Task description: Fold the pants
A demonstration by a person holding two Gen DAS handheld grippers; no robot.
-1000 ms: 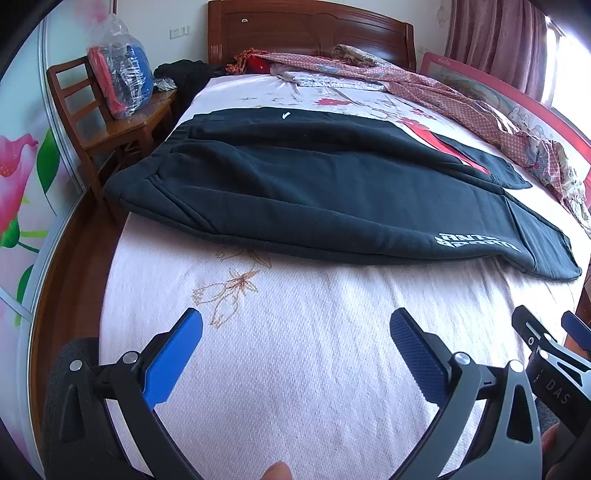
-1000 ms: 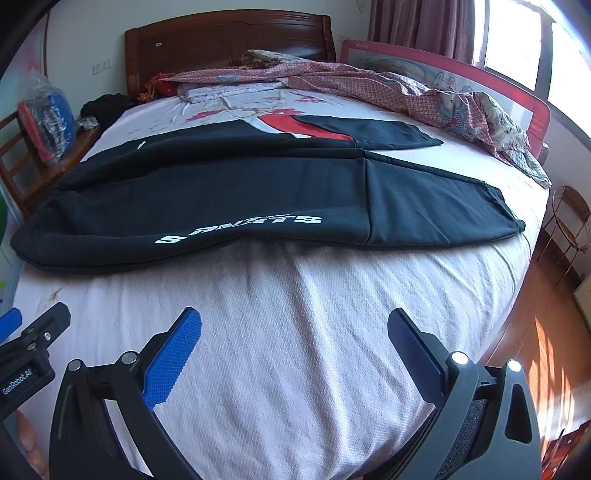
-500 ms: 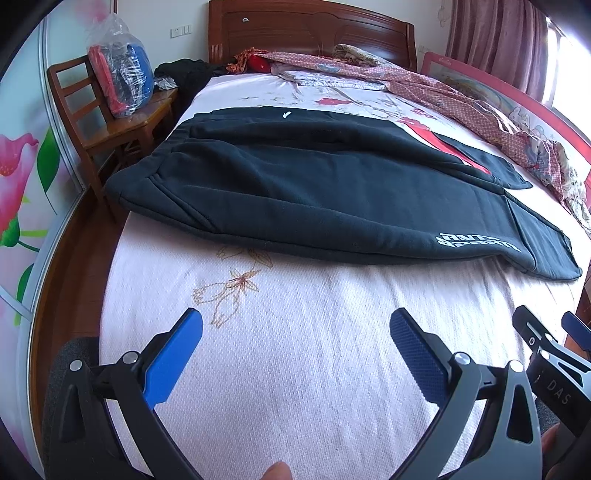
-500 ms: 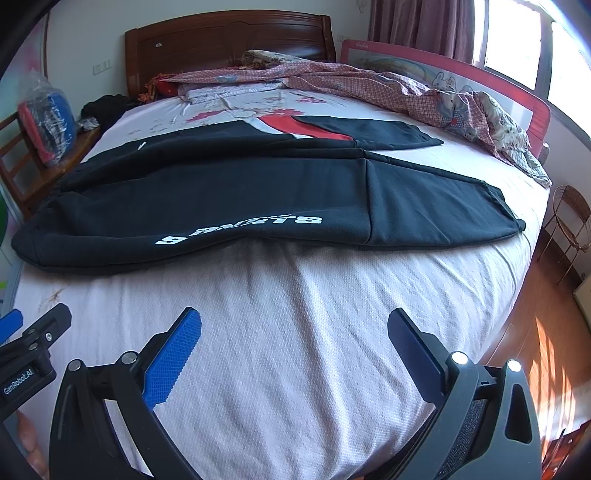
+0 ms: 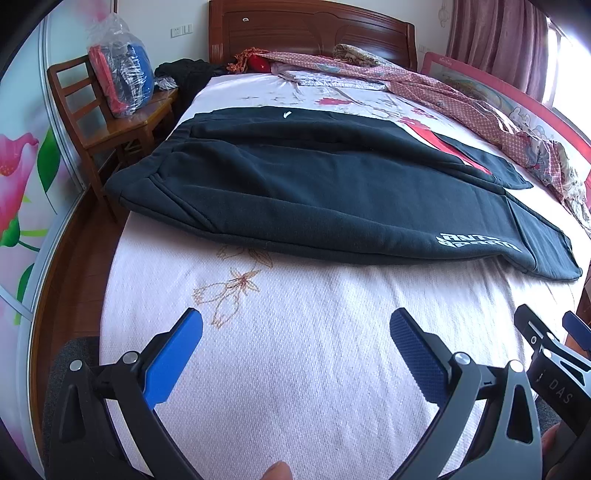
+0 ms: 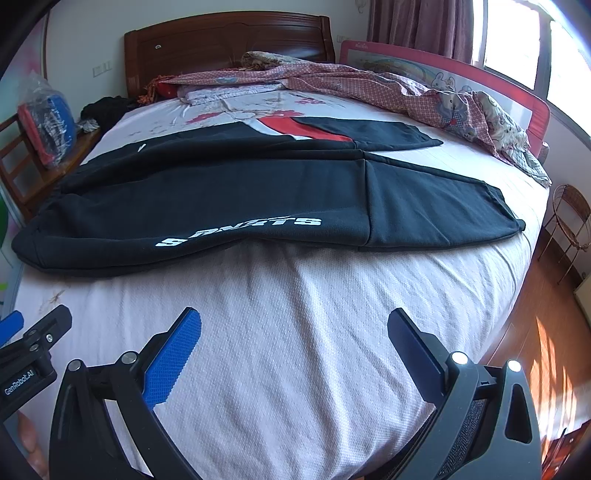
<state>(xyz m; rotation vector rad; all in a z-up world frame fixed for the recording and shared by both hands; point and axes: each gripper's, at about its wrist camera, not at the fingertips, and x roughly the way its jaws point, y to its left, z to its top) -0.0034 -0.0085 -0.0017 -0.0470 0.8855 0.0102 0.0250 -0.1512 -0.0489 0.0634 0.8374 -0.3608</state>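
Observation:
Black sweatpants [image 5: 314,184] with white lettering and a red stripe lie flat across the bed, waistband at the left, leg cuffs at the right; they also show in the right wrist view [image 6: 240,192]. My left gripper [image 5: 295,332] is open and empty over the bare sheet, short of the pants' near edge. My right gripper [image 6: 293,328] is open and empty, also over the sheet in front of the pants. Each gripper's side shows at the edge of the other's view.
The bed has a pale pink sheet [image 5: 295,369] and a wooden headboard [image 5: 314,33]. A patterned quilt [image 6: 406,88] is heaped along the far right by a red bed rail [image 6: 517,92]. A wooden chair [image 5: 103,122] holding a plastic bag stands left of the bed.

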